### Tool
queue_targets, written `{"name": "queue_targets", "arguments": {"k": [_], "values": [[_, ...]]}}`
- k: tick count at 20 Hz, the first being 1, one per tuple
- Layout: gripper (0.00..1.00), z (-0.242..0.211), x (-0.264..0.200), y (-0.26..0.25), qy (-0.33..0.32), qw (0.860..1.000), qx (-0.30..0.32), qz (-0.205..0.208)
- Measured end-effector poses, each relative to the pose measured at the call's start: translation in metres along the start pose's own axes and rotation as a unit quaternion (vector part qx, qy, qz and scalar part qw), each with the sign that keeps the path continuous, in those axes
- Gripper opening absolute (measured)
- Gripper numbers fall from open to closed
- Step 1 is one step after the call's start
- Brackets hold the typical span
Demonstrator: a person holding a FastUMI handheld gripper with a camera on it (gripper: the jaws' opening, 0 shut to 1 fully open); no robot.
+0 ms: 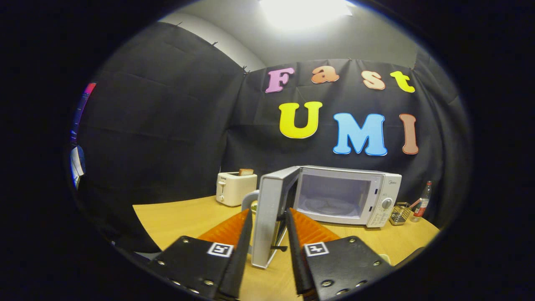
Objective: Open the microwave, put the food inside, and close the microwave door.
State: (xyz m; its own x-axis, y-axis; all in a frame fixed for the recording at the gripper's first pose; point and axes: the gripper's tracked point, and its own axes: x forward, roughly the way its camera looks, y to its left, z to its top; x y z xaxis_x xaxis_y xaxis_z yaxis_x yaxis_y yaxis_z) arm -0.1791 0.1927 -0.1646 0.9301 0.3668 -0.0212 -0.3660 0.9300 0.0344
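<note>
Surface: a light wooden table (188,217) is being shown beneath all items, with black cloth hung as walls behind and to the side, and a bright ceiling light (303,10) glaring overhead.

Item 1: a white microwave (349,196) is being displayed toward the back of the table, beyond the fingers. Its door (271,217) is standing swung wide open on the left hinge, edge-on toward the camera, so that the pale cavity and the glass turntable (330,207) inside are being exposed. A round knob and keypad are being seen on the right-hand panel.

Item 2: a white toaster (235,188) is being kept left of the microwave, a slice of bread (245,172) protruding from its slot.

Item 3: a small wire basket (400,213) and a bottle (422,201) are being kept just right of the microwave.

Item 4: the gripper (269,221) is being held around the open door's free edge, one finger on each side; whether both are pressing on it cannot be told.
</note>
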Motion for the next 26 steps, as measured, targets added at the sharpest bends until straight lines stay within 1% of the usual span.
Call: {"name": "queue_targets", "arguments": {"k": [1,2,4,5,7,10,14,18,20,22,23,25,26], "values": [[0.62,-0.013,-0.009,-0.022,0.02,1.0,-0.002,-0.007],[0.84,-0.024,-0.016,-0.041,0.039,0.999,-0.007,-0.015],[0.93,-0.04,-0.031,-0.073,0.054,0.998,-0.019,-0.031],[0.94,-0.047,-0.038,-0.09,0.056,0.997,-0.025,-0.042],[0.95,-0.071,-0.048,-0.116,0.08,0.995,-0.03,-0.046],[0.95,-0.094,-0.063,-0.141,0.102,0.994,-0.004,-0.033],[0.95,-0.132,-0.074,-0.179,0.151,0.987,0.021,-0.039],[0.95,-0.171,-0.077,-0.187,0.214,0.975,0.053,-0.021],[0.95,-0.178,-0.076,-0.187,0.228,0.972,0.046,-0.017],[0.95,-0.19,-0.072,-0.187,0.25,0.968,0.022,-0.014],[0.95,-0.192,-0.07,-0.189,0.253,0.967,0.024,-0.014],[0.95,-0.199,-0.065,-0.184,0.266,0.963,0.048,0.0],[0.91,-0.197,-0.063,-0.186,0.266,0.962,0.06,0.001]]}}
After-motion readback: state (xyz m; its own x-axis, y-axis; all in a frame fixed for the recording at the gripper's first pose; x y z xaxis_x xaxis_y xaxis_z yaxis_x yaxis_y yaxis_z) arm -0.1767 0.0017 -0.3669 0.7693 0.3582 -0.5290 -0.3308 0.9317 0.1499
